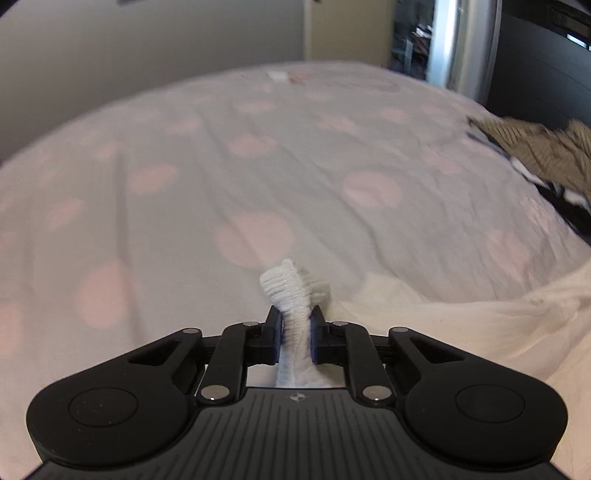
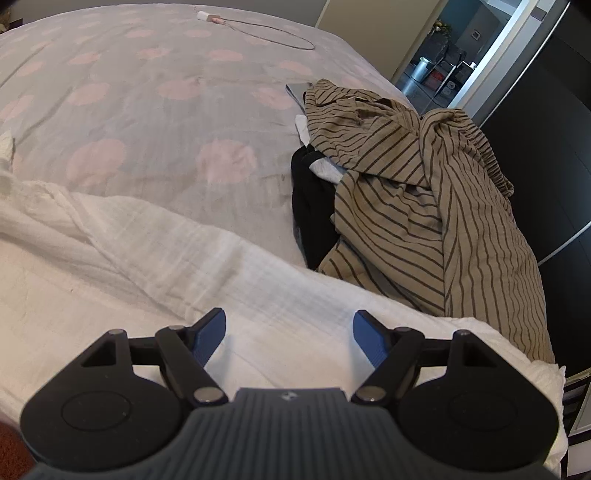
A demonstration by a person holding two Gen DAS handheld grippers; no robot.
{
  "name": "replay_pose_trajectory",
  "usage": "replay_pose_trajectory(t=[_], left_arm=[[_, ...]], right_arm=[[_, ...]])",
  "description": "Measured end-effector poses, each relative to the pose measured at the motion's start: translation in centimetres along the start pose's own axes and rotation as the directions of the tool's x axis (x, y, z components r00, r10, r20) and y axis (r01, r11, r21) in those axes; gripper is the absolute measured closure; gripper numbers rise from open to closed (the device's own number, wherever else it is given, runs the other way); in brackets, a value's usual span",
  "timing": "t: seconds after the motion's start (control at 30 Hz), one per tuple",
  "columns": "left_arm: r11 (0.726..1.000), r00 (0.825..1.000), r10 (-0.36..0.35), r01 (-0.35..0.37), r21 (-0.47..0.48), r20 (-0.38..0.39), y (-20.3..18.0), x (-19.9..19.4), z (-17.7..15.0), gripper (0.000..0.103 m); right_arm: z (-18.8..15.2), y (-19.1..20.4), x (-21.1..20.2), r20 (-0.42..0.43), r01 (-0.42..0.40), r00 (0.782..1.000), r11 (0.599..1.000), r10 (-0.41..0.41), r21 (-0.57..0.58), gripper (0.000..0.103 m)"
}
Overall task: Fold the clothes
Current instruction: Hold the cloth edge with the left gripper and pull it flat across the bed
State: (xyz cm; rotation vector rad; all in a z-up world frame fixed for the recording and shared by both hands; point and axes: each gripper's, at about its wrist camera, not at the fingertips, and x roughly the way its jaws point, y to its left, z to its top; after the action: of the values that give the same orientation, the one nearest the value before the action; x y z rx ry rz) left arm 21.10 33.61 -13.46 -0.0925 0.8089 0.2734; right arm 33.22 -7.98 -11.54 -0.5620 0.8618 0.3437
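Only the right view shows the striped garment [image 2: 413, 192] whole.

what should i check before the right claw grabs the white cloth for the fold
1. Left claw shut on a bunched edge of the white cloth: ok.
2. Right claw open, its fingers spread over the cloth: ok.
3. Right claw set at an edge or corner: not ok, it hangs over the cloth's middle.
4. Cloth spread flat: not ok, it lies creased and rumpled.
5. Striped garment off the white cloth: not ok, its lower end lies against the cloth's far edge, perhaps over it.
6. Room on the spotted bedspread to lay the fold: ok; the charger cable lies far off.
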Motion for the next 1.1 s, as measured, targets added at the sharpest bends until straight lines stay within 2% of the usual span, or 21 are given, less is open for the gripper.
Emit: replay_pose_trajectory(t=[0.17, 0.3, 0.43, 0.53, 0.63, 0.7, 0.73, 0.83, 0.93, 1.0, 1.1], left_arm=[[0.993, 0.990, 0.104, -0.098, -0.066, 0.094, 5.0, -6.8, 1.2, 0.088], [0.969, 0.961, 0.234, -0.219, -0.112, 0.147, 9.8, -13.3, 1.8, 0.088], [0.917, 0.911, 0.391, -0.375, -0.134, 0.128, 14.9, -18.8, 1.0, 0.088], [0.863, 0.860, 0.501, -0.489, -0.128, 0.094, 18.2, -22.1, -0.7, 0.088], [0.814, 0.819, 0.573, -0.562, -0.148, 0.036, 21.1, -24.4, -2.5, 0.088], [0.789, 0.800, 0.599, -0.593, -0.162, -0.008, 22.6, -25.2, -3.8, 0.088], [0.781, 0.795, 0.605, -0.601, -0.172, -0.030, 23.3, -25.5, -4.5, 0.088], [0.779, 0.799, 0.598, -0.598, -0.187, -0.066, 23.6, -25.3, -6.1, 0.088], [0.781, 0.802, 0.590, -0.596, -0.189, -0.090, 23.5, -25.1, -7.5, 0.088], [0.785, 0.804, 0.589, -0.594, -0.173, -0.088, 23.3, -25.1, -7.8, 0.088], [0.789, 0.810, 0.580, -0.586, -0.187, -0.087, 23.8, -24.9, -7.8, 0.087]], right_arm=[[-0.4, 0.6, -0.6, -0.038, -0.031, 0.999, 0.999, 0.030, -0.022, 0.024], [0.0, 2.1, -2.0, -0.023, -0.091, 0.996, 0.996, 0.091, -0.011, 0.024], [0.7, 5.3, -4.2, 0.011, -0.140, 0.990, 0.987, 0.142, -0.084, 0.024], [1.1, 7.4, -5.6, 0.031, -0.153, 0.987, 0.976, 0.159, -0.153, 0.024], [1.4, 8.9, -6.6, 0.035, -0.162, 0.984, 0.967, 0.172, -0.197, 0.025], [1.6, 9.4, -6.7, 0.026, -0.162, 0.985, 0.965, 0.171, -0.208, 0.026], [1.7, 9.6, -6.7, 0.021, -0.167, 0.984, 0.964, 0.175, -0.209, 0.027], [2.4, 9.7, -5.8, 0.004, -0.209, 0.977, 0.960, 0.214, -0.184, 0.036], [3.2, 10.2, -5.4, -0.017, -0.267, 0.963, 0.945, 0.269, -0.186, 0.037], [3.7, 11.3, -5.9, -0.015, -0.296, 0.953, 0.924, 0.302, -0.241, 0.040], [4.1, 13.6, -6.1, -0.046, -0.320, 0.944, 0.868, 0.328, -0.380, 0.050]])
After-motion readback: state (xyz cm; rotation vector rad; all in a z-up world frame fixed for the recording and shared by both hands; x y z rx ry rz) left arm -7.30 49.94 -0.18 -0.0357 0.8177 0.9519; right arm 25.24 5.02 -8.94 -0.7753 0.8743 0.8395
